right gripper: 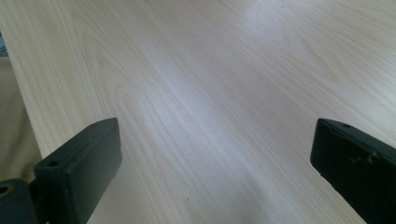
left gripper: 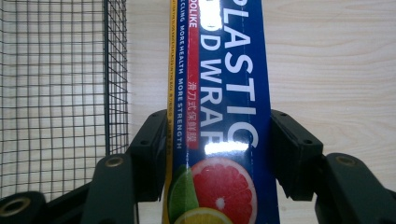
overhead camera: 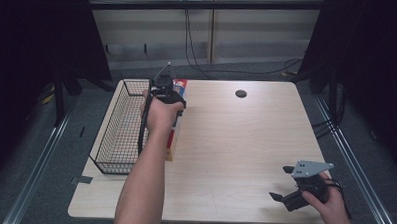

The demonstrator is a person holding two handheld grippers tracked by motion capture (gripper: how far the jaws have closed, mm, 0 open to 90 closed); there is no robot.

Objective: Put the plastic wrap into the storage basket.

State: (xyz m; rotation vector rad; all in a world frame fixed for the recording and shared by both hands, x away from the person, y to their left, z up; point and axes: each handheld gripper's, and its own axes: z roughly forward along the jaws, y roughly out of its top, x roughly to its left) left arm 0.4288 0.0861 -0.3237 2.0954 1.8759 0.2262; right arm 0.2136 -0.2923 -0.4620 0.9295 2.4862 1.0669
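This looks like a lab or recording studio rather than a home: a bare pale wooden desk (overhead camera: pixel 235 143) stands on grey carpet (overhead camera: pixel 45 151), flanked by black curtains (overhead camera: pixel 34 36), with cables (overhead camera: pixel 198 57) trailing along a plain panelled wall (overhead camera: pixel 249 33).

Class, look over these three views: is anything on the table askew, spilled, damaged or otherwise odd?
Nothing stands out. The left claw grips the plastic wrap box, undented, beside the wire basket. The right claw is open over bare table. No spill or breakage shows.
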